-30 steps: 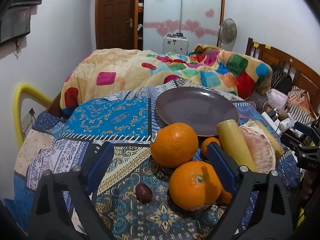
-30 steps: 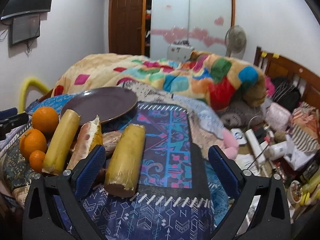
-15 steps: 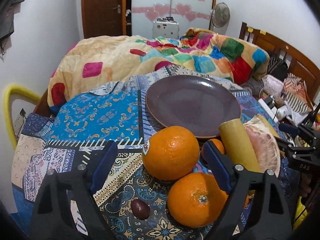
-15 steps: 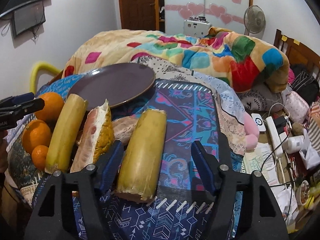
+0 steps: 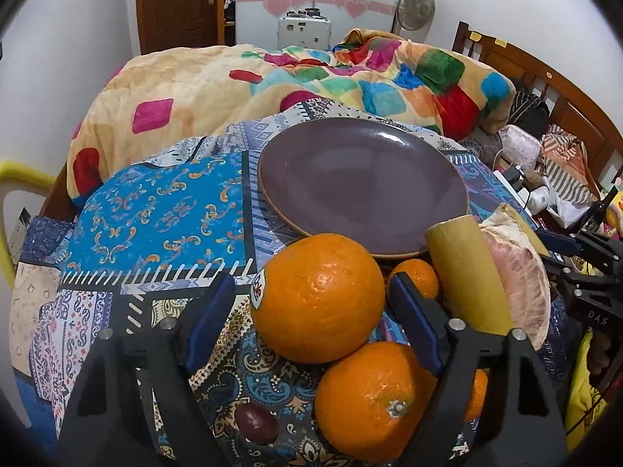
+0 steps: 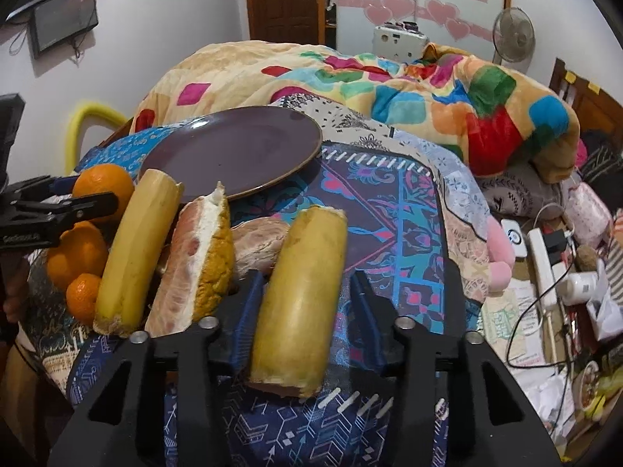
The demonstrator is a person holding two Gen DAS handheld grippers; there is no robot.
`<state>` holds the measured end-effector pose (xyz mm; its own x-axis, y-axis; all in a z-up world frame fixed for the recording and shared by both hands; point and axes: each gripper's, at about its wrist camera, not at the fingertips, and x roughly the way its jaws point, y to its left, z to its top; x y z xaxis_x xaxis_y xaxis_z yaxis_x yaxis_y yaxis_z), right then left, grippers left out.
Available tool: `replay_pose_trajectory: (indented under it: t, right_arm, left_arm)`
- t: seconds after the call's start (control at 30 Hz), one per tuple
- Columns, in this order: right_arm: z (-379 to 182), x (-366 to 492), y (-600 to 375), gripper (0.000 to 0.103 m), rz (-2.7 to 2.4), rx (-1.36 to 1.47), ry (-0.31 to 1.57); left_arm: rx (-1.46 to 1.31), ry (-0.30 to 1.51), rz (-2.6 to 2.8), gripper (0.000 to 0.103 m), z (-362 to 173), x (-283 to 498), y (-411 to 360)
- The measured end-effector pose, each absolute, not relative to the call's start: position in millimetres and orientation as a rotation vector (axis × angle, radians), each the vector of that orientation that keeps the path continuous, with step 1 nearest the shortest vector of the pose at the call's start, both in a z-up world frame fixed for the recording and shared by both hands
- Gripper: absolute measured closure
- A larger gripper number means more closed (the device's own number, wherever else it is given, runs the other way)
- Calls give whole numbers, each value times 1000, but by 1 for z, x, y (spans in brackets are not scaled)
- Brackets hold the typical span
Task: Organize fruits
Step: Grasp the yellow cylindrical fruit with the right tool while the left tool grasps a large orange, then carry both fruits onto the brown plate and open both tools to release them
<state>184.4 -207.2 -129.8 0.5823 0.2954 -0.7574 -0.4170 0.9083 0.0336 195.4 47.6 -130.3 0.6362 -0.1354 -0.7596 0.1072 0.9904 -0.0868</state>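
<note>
Oranges crowd the near edge of the patchwork cloth (image 5: 155, 210): the left tool (image 5: 311, 311) has its blue pads on either side of the upper stickered orange (image 5: 317, 297), jaws closing, with a gap visible at the left pad, so it is not gripped. Just below, touching it, lies a second orange (image 5: 373, 393), and a dark grape (image 5: 256, 423) sits on the cloth beside that. Behind the right pad peeks a small mandarin (image 5: 418, 278). In the right wrist view, the right tool (image 6: 307, 307) straddles a yellow cane piece (image 6: 301, 299), jaws closing; the left pad is at its side, the right pad a little off it. To the left lie a pomelo wedge (image 6: 198, 257) and another yellow cane piece (image 6: 136, 249), side by side. Farther back an empty purple plate (image 5: 362, 179) rests on the cloth. Beyond it a colourful blanket (image 5: 350, 78) is heaped on the bed, with a fan (image 5: 414, 2) by the wall.
</note>
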Motion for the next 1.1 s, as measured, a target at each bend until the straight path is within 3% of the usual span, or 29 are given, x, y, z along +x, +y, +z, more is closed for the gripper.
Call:
replay_pose_trajectory:
  t: [0.1,0.27,0.63,1.1]
  right_arm:
    - [-129,183,-209,67,424,-168,856]
    - [-132,187,-207,65,430,-171,877]
    - [-134,191,-216,66,442,-114,907]
    - [-90,192,-218,67,416,-120,772]
  left_arm:
    - [-35,894,-144,31,-134,200,47]
    - [-38,909,-148,34,-139,203,45]
    - [-19,896,-126,36,-134,200,45]
    - [-11,788,-110,36,-92,190,51]
